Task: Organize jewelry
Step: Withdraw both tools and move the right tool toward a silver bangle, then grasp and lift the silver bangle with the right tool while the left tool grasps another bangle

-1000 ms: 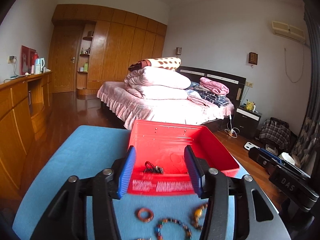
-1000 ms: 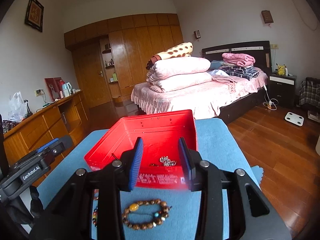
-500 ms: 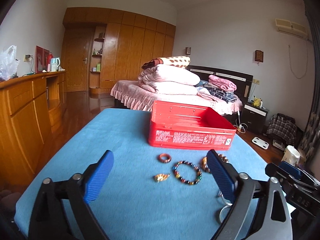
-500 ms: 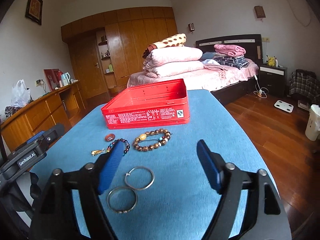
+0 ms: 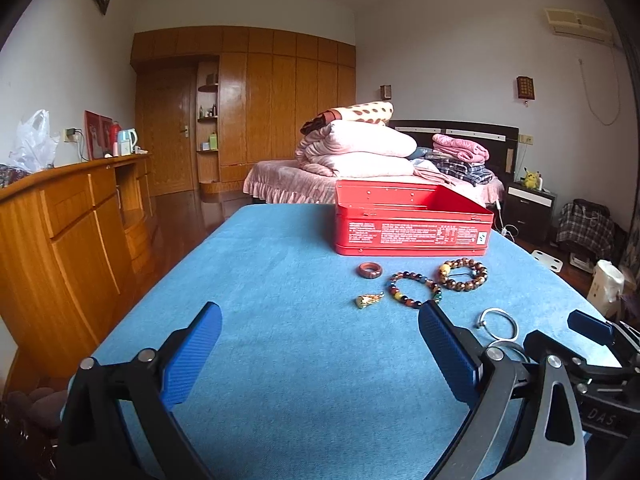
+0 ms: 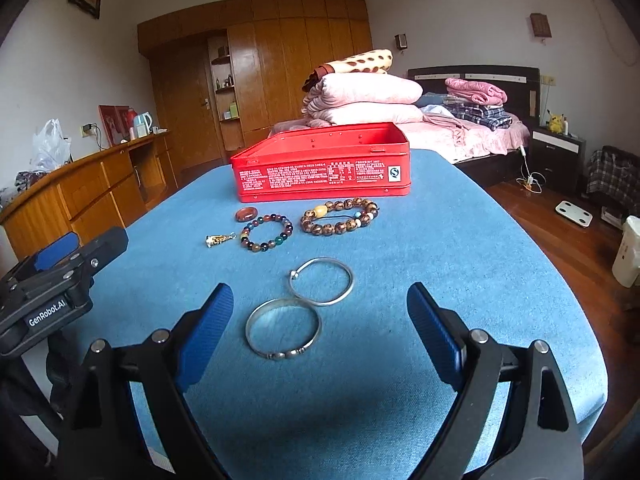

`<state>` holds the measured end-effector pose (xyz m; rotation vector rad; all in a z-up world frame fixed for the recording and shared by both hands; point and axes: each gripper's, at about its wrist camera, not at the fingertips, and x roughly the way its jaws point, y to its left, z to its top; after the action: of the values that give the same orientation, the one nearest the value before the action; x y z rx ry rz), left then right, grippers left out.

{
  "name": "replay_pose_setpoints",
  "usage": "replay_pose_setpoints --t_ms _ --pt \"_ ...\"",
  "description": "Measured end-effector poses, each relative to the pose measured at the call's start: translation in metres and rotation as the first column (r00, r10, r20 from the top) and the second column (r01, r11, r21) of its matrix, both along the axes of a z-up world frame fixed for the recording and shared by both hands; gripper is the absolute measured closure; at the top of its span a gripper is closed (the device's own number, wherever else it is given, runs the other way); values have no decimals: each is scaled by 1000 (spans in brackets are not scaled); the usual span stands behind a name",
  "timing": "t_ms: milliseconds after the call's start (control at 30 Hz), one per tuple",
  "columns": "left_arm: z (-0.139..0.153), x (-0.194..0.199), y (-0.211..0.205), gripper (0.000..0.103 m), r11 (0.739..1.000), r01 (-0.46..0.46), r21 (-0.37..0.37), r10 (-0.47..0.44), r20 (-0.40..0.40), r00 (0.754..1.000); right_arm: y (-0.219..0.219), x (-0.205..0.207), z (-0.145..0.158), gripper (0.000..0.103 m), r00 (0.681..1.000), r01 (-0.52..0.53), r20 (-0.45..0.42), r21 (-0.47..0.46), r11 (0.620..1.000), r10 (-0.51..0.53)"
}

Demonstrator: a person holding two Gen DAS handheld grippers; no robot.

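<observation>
Both silver bangles (image 6: 304, 308) whole in the right view only; in the left view one half hidden behind the left gripper (image 5: 318, 354). Red tin (image 5: 412, 220) at the table's (image 5: 280, 272) far end, inside hidden by its wall, with ring (image 5: 370, 270), charm (image 5: 368, 301) and two bead bracelets (image 6: 312, 222) just before it. Left gripper wide and empty; right gripper (image 6: 320, 330) wide, jaws just opened further, pads clear of the near bangle between them.

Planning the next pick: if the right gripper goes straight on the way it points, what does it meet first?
Likely the nearer silver bangle, lying flat on the blue cloth just ahead of the open right gripper. Depth is uncertain.
</observation>
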<state>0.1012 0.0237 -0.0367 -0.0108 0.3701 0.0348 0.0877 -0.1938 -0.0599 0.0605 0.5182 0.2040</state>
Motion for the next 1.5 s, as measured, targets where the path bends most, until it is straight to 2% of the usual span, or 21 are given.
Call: replay_pose_setpoints --t_ms 67,267,667,733,800,1200,1500 --pt "-3 -2 1 6 1000 -12 5 12 16 1000 3 -1 -4 18 1000 -2 3 9 1000 2" --pt "-10 -2 8 6 1000 -27 -7 27 0 1000 15 3 -21 33 1000 -15 -28 -19 1000 14" --pt "-19 -2 18 6 999 -30 -24 30 -26 999 33 7 -30 42 1000 28 13 -95 995 -27" --pt "-19 -2 19 6 999 -30 -24 29 -27 999 34 9 -30 46 999 31 16 -97 995 -30" --pt "-18 0 19 6 999 -29 -24 28 -30 999 37 11 -31 55 1000 26 20 -101 994 -25" --pt "-16 1 8 6 999 9 -33 -10 -38 999 34 2 -25 55 999 19 39 -123 992 -14" --pt "-10 10 -41 6 993 95 -66 -96 -26 995 -19 -1 -5 55 988 135 91 -87 987 -127"
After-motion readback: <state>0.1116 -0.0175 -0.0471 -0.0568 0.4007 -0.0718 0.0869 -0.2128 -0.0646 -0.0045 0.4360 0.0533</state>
